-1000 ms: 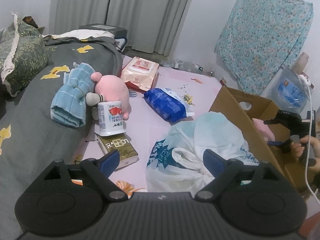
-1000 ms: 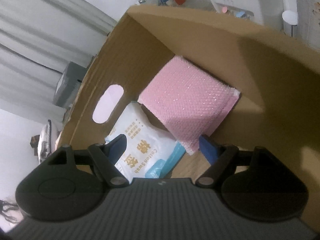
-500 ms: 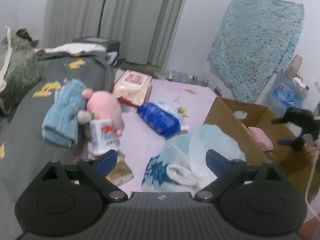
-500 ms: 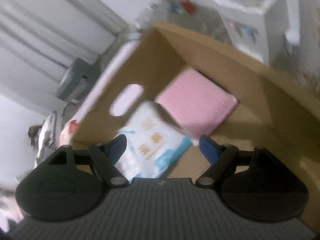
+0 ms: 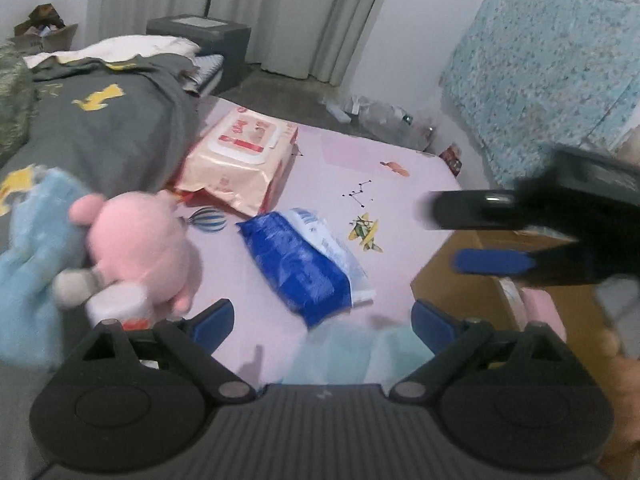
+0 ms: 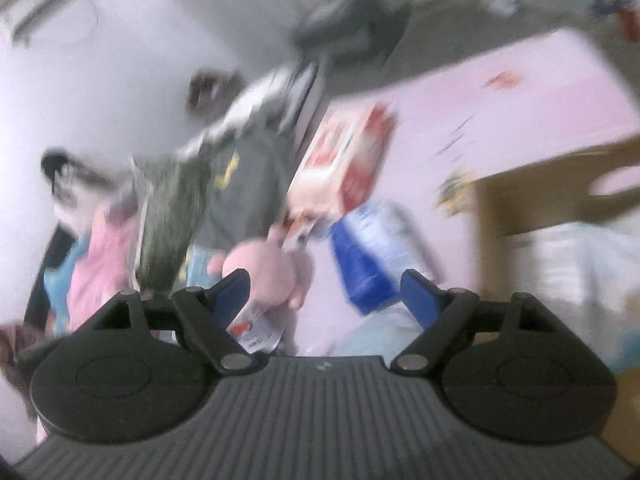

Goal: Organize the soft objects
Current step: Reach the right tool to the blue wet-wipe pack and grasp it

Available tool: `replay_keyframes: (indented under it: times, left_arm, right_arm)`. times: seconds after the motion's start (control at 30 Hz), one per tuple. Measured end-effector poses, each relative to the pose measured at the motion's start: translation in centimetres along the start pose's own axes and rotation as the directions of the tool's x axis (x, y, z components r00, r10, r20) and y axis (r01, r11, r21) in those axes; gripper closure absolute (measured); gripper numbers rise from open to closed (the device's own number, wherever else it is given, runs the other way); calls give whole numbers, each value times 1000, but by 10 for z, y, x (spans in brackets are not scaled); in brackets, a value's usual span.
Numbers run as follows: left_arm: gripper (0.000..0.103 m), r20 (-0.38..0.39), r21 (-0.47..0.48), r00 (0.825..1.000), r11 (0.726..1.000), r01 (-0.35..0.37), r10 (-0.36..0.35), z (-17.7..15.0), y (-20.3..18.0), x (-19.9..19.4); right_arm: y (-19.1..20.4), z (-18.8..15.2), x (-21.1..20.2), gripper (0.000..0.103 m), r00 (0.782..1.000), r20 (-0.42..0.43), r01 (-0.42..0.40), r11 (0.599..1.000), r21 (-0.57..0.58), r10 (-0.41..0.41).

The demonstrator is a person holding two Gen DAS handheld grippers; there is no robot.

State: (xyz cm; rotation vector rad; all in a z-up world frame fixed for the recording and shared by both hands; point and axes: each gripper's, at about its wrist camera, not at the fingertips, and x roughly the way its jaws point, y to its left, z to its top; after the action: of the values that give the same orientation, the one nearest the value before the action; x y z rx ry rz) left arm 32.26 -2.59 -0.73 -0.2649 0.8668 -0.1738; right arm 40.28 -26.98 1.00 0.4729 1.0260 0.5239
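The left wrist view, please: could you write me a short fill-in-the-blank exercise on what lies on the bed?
1. The plush toy beside the light blue towel is ____ in colour.
2. The blue pack lies on the ____ sheet.
3. The wipes pack has a red and ____ lid.
4. The box at the right is made of ____.

Missing words: pink; pink; white; cardboard

Blue packet [image 5: 306, 264] lies between pink plush [image 5: 140, 248] and box [image 5: 452, 284]
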Motion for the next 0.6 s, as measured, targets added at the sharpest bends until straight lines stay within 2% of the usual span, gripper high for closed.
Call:
replay_keyframes:
  times: [0.1,0.17,0.3,0.4,0.43,0.6]
  left_arm:
    - [7,-41,-10,999,1000,-4,4,13,0,31]
    - [8,-74,-31,997,999,-26,24,19,2,49]
    - [8,-157,-100,988,995,-28,12,30,15,84]
    - [20,-215,-136,977,990,-33,3,33,23,106]
    - [28,-238,-152,971,988,-36,-2,34,27,113]
    - [27,-247,-252,967,968,-2,-63,34,42,131]
  right_arm:
    - [7,23,49,22,996,-85,26,1000,5,-25]
    - [9,40,80,22,988,-132,79,997,-23,-81]
    - [7,59,123,22,969,-168,175,983,-47,-181]
    - [-1,69,150,22,954,-203,214,975,-55,-220]
    - [-5,71,158,22,947,-224,223,973,-52,-229]
    - [-22,69,195,22,915,-308,255,965,-55,-260]
